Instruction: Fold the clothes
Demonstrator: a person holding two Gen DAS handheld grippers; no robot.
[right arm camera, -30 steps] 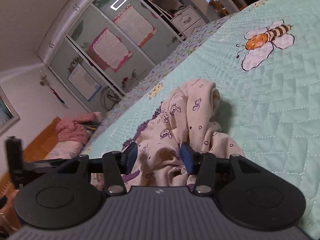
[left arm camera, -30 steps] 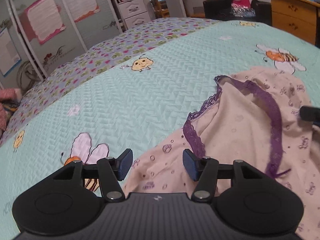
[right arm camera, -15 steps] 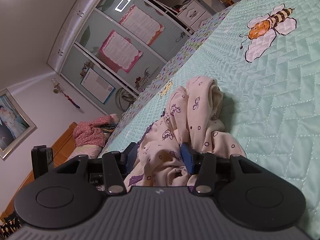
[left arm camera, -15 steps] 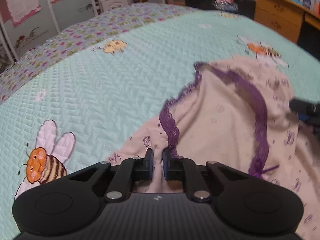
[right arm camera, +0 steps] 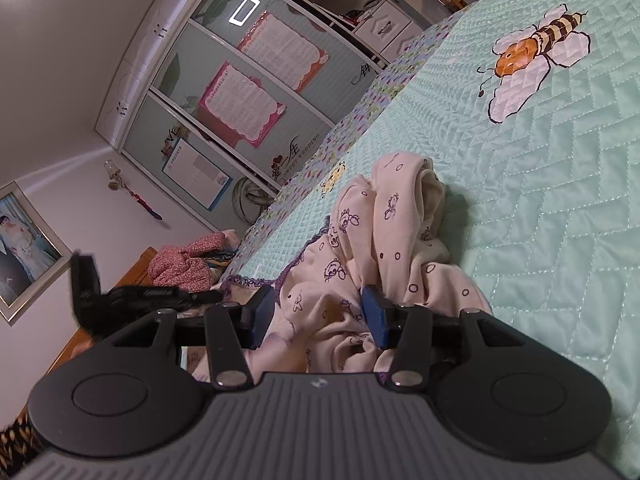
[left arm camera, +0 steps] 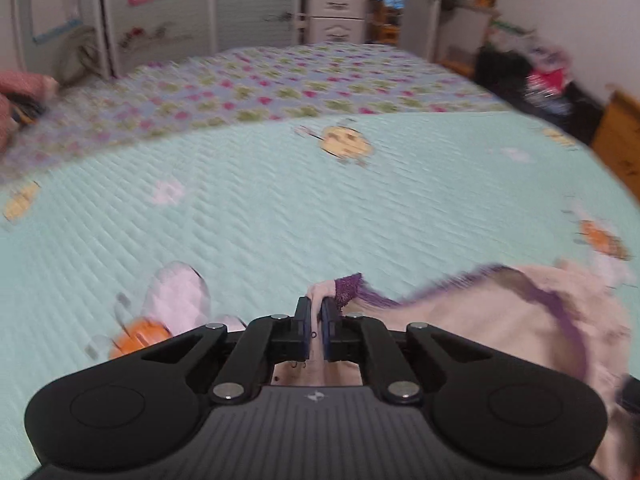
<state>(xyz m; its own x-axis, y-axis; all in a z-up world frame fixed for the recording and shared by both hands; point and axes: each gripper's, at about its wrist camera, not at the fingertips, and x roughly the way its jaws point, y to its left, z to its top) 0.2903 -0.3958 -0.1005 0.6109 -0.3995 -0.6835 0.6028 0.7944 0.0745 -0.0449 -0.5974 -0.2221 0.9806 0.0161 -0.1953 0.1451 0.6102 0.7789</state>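
A cream printed garment (left arm camera: 500, 320) with purple lace trim (left arm camera: 348, 286) lies on the mint bee-print bedspread (left arm camera: 280, 220). My left gripper (left arm camera: 316, 312) is shut on the garment's lace-trimmed edge and holds it up off the bed, so the cloth stretches away to the right. In the right wrist view the same garment (right arm camera: 400, 208) is bunched in a heap. My right gripper (right arm camera: 318, 312) stands open low over it, with folds of the cloth lying between its blue pads (right arm camera: 374, 312). The left gripper's black body (right arm camera: 120, 300) shows at the left of that view.
A floral strip (left arm camera: 240, 92) runs along the bed's far side. Behind it stand a wardrobe with posters (right arm camera: 248, 108) and white drawers (left arm camera: 336, 12). A red cloth pile (right arm camera: 184, 260) lies past the bed's left end. A wooden dresser (left arm camera: 620, 148) stands at the right.
My left gripper shut on the lace edge of the garment, then lifted and pulled it left, and its view swung toward the wardrobe. The right gripper kept its place and opening.
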